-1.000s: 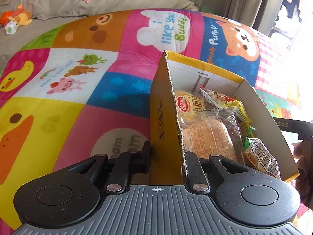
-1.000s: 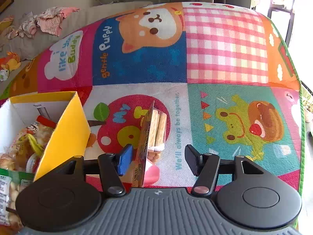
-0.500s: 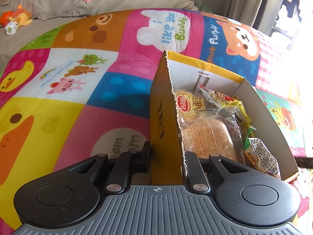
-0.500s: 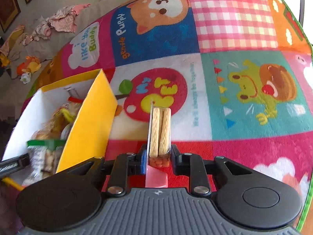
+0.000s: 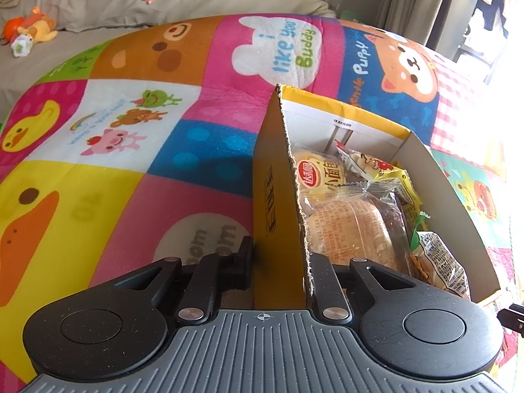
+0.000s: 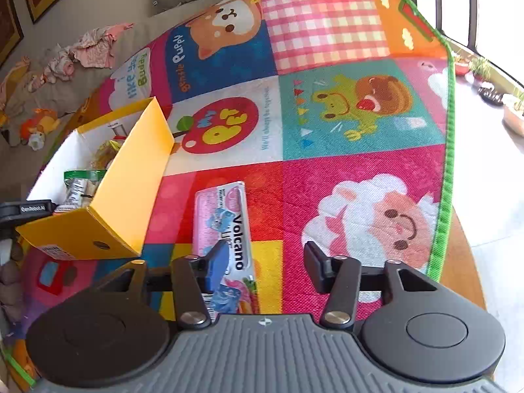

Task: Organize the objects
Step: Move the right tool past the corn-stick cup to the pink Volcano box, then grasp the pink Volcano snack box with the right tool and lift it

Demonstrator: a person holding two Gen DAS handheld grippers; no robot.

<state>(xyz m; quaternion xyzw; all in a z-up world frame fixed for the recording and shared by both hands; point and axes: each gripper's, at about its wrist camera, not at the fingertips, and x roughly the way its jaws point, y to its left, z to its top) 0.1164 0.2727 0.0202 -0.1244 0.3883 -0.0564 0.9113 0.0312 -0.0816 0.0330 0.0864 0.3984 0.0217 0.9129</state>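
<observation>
A yellow cardboard box (image 5: 275,196) stands on the colourful play mat, filled with several snack packets, among them a wrapped bread roll (image 5: 347,226). My left gripper (image 5: 280,262) is shut on the box's near left wall. In the right wrist view the same box (image 6: 131,190) is at the left. A pink "Volcano" snack packet (image 6: 226,229) lies flat on the mat next to the box. My right gripper (image 6: 262,262) is open above the packet's near end, its left finger (image 6: 213,262) over it.
The play mat (image 6: 344,170) ends at a green border (image 6: 445,163) on the right, with bare floor and potted plants beyond. A grey sofa (image 5: 98,6) with clothes and a plush toy (image 5: 29,29) lies behind the mat.
My right gripper held the snack packet upright half a second ago; now it is open and the packet lies flat on the mat. The right view has pulled back. The left gripper has not moved.
</observation>
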